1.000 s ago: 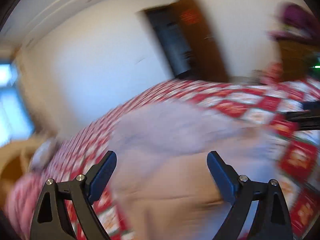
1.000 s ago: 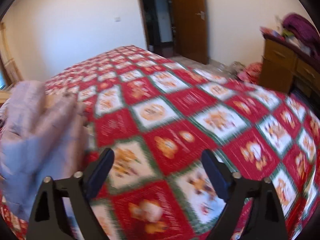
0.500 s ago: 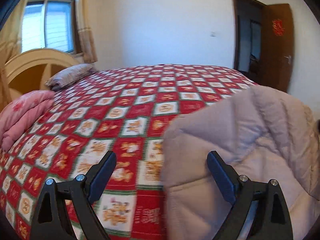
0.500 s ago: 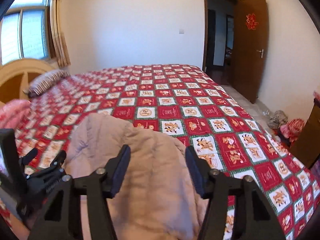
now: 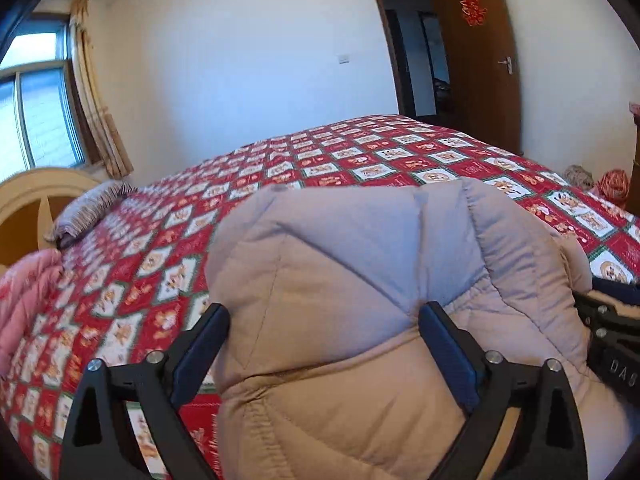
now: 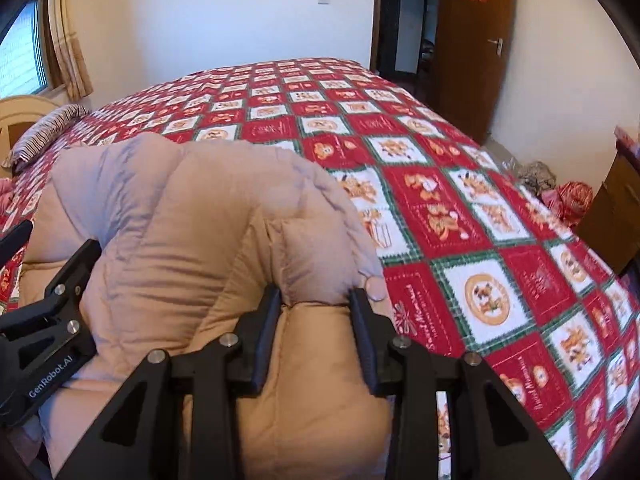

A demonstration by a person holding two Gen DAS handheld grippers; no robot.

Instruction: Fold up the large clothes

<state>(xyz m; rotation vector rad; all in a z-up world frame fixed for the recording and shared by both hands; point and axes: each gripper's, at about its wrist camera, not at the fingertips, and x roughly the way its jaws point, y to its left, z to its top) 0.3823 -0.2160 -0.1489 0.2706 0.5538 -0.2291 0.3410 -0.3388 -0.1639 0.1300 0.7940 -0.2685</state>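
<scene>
A big puffy coat (image 5: pixel 360 300) lies bunched up on the near side of a bed with a red and white checked cover (image 5: pixel 360 160). The coat is pale, between beige and soft grey, and it is sewn in fat padded rows.

The left gripper (image 5: pixel 324 344) has its two fingers wide apart and they are opening a bit more. A thick hump of the coat sits between them. The fingers seem to rest against the fabric at the sides, but they do not look like they squeeze it, though this is hard to be sure of from so close.

The right gripper (image 6: pixel 316 312) is closing. A fold of the coat pokes up between its two fingers, and the pads press on that fold from both sides. A round snap button (image 6: pixel 375 284) shows just beside the right finger.

The coat looks soft and squashy, and probably light for its size. It likely puffs back up when let go, so folds may spring open. The outside looks smooth and could slip. A good place to grab is a seam line or the edge, where the padding is thin, not the fat middle of a row.

A striped pillow (image 5: pixel 90 204) lies far off by the headboard.
</scene>
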